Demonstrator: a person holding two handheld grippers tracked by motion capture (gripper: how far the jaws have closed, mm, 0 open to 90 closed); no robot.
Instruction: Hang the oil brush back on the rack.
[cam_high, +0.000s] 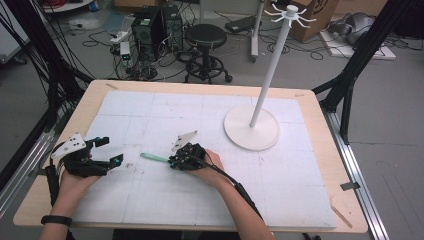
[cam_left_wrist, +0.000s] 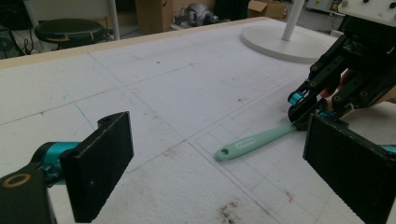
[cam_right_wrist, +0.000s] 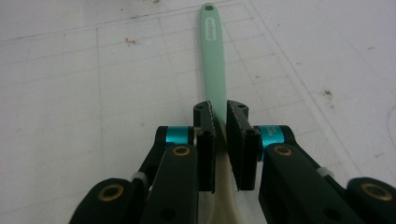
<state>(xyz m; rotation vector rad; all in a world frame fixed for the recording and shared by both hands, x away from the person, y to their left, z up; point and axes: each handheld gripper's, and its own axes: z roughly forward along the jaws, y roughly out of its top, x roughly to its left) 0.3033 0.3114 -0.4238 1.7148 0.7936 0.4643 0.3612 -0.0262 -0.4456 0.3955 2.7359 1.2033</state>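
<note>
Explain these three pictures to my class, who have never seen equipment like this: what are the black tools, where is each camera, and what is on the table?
A person holds a hand-held gripper in each hand. One camera looks down from above; one rides on each tool, looking along its black jaws. The right hand-held gripper is shut on a mint-green spatula near its pale blade end; the handle lies on the white table mat. The left hand-held gripper is open and holds nothing. A white stand with hooks on top stands farther back.

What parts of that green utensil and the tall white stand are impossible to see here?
- Green utensil: its working end is hidden under the right gripper in the right gripper view and the high view.
- Handle lettering: too small to read.
- White stand: its top is cut off in the left gripper view.
</note>
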